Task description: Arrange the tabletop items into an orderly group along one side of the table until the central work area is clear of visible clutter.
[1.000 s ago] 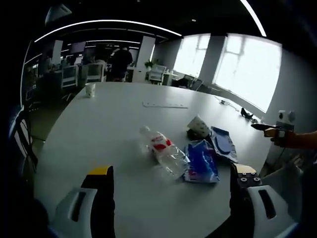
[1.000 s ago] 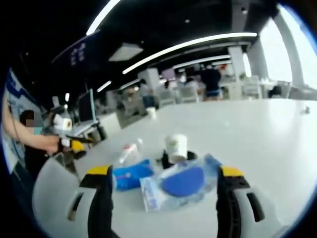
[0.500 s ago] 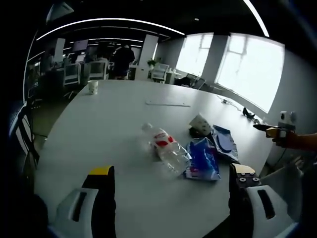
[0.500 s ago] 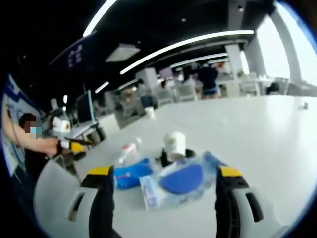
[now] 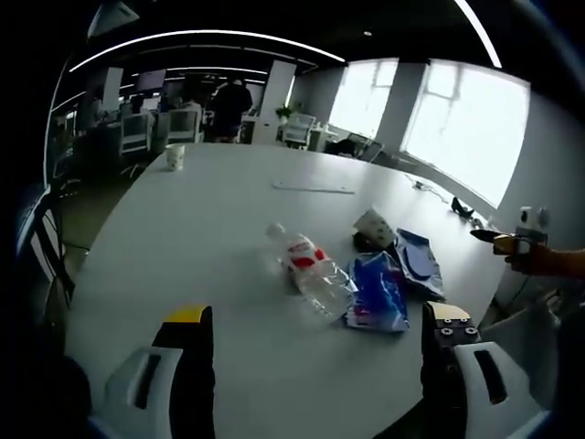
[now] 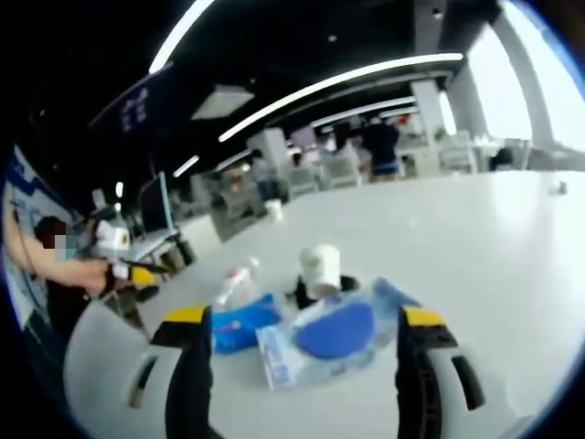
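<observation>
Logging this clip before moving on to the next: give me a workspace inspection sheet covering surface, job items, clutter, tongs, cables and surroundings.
Surface: white table, mostly bare.
Job's things: clear plastic bottle lying on its side; blue packet beside it; clear pouch with blue contents; small white cup tipped against a dark item.
Clutter: paper cup at far edge; flat white strip.
Tongs: left tongs open, empty; right tongs open, pouch lying ahead of them.
Cables: dark cable near the window-side edge.
Surroundings: office desks, chairs, windows, a standing person.

No text can be read. The red label on the bottle (image 5: 306,270) is blurred. Print on the blue packets (image 6: 320,337) is illegible.
</observation>
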